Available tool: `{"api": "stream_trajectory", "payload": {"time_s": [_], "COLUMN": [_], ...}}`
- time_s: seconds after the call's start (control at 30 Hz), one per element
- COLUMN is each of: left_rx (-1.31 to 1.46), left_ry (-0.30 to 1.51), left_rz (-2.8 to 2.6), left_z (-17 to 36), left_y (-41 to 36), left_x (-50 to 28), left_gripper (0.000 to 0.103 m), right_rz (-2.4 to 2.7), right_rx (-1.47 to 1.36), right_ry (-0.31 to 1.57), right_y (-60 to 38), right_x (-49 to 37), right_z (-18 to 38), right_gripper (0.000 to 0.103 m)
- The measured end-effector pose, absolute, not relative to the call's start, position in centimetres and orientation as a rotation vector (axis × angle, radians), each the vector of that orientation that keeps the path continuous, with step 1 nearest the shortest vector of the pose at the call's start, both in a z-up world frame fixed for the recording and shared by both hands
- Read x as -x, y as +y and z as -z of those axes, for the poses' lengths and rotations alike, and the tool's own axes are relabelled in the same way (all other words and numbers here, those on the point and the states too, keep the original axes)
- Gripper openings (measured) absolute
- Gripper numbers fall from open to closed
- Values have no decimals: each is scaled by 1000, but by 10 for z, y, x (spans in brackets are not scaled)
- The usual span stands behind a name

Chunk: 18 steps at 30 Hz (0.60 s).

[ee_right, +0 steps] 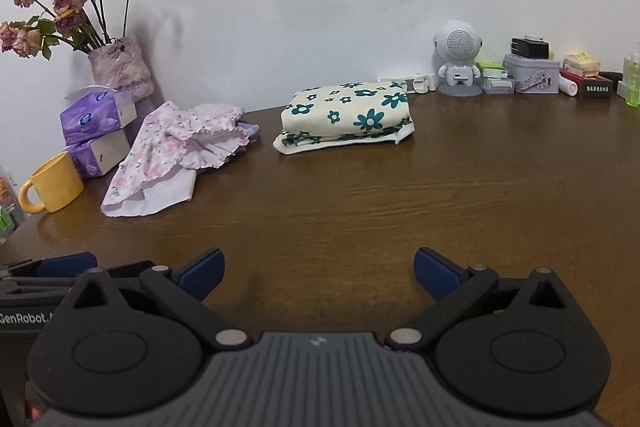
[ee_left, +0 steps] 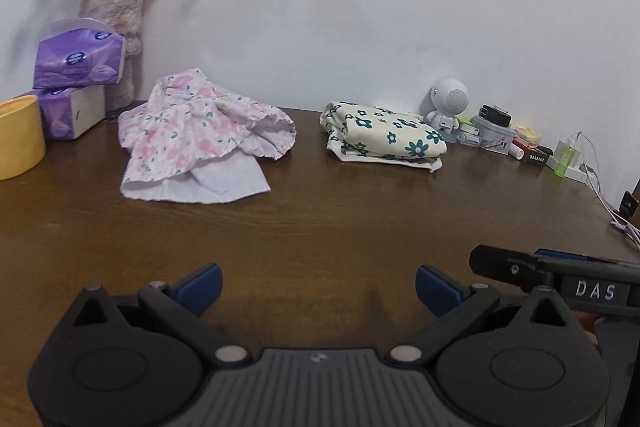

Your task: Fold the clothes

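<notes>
Two pieces of clothing lie at the back of the brown table (ee_left: 320, 227), near the wall. The cream one with green flowers (ee_right: 348, 117) is a neat folded stack. The pink flowery one (ee_left: 200, 139) lies in a loose, rumpled heap beside the purple tissue packs (ee_left: 76, 67) and the yellow mug (ee_right: 54, 183).

The left gripper (ee_left: 319, 287) and the right gripper (ee_right: 318, 273) sit side by side low over the near part of the table. Both have their blue fingers spread wide with nothing between them.

The pink heap is ahead and to the left of both tools, well apart from them. It stretches from the back by the tissue packs toward the front, with its pale plain edge (ee_left: 224, 183) nearest the tools. The left gripper looks like the closer one to it, since the heap sits more to the middle in its view. The folded cream stack is ahead and a bit to the right of it.

The pink one is the piece that looks in need of folding, I think
</notes>
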<state>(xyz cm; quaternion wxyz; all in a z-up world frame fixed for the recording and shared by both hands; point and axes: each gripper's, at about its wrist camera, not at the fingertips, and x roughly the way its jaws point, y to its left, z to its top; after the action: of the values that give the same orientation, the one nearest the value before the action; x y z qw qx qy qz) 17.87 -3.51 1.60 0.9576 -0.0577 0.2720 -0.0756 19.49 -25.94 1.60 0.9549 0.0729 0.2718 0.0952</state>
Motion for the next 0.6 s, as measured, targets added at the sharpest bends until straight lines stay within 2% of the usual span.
{"api": "stream_trajectory", "payload": {"time_s": [0.6], "left_rx": [104], "left_ry": [543], "left_rz": [184], "left_z": [-23], "left_y": [-7], "left_x": [-73], "left_gripper": [103], "right_rz": [-209], "right_rx": [-117], "right_ry": [540], "right_y": [-249], "right_x": [-98], "right_z": [-22], "right_gripper": [103]}}
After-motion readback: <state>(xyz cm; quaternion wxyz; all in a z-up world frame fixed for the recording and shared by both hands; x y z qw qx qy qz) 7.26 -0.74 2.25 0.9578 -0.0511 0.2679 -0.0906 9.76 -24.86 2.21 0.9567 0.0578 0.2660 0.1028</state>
